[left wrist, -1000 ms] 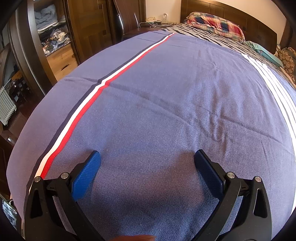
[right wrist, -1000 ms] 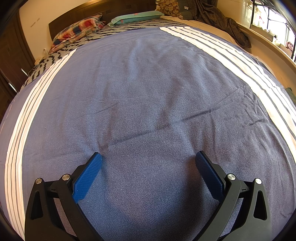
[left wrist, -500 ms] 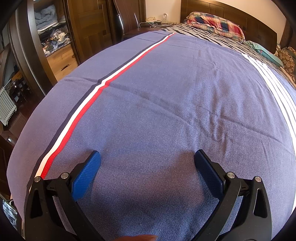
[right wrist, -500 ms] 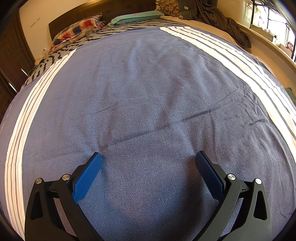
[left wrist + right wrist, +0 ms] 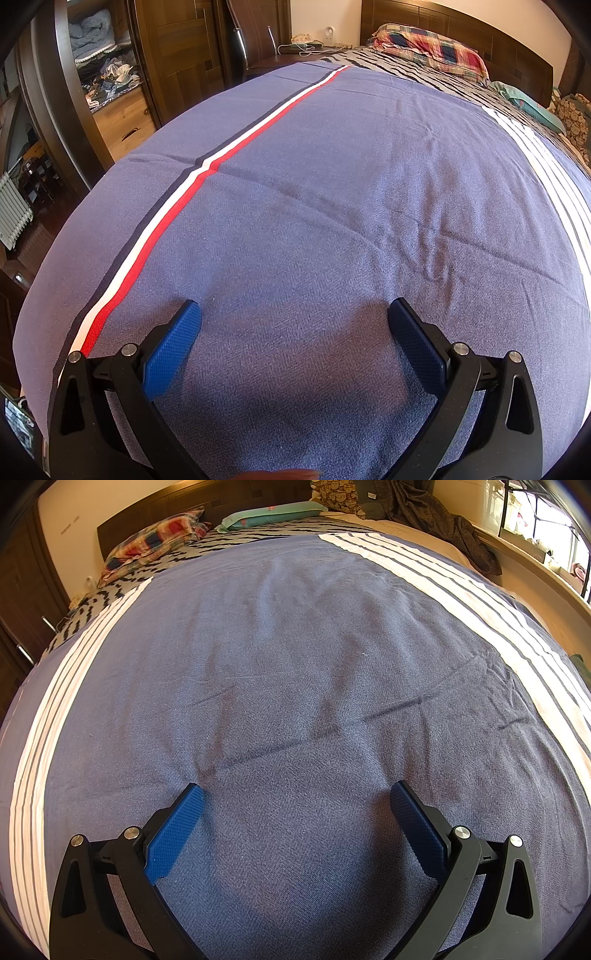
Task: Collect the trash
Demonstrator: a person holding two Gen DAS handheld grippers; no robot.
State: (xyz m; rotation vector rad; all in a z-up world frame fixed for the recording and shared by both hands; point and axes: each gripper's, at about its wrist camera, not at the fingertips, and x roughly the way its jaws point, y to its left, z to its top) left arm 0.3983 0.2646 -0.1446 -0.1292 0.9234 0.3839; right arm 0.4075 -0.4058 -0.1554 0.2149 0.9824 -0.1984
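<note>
Both the left tongs (image 5: 294, 317) and the right tongs (image 5: 296, 799) hang spread and empty over the blue blanket (image 5: 332, 206); no trash shows in either view. Best scan outward first. The bed (image 5: 535, 590) offers wide room; the wardrobe (image 5: 177, 62) crowds the left edge.

Left hand-held gripper (image 5: 293, 314) jaws spread wide; right hand-held gripper (image 5: 295, 795) likewise.

A blanket (image 5: 332, 221) lies on the bed; two pillows (image 5: 155, 535) behind it; a wardrobe (image 5: 110, 74), seemingly open, left.
</note>
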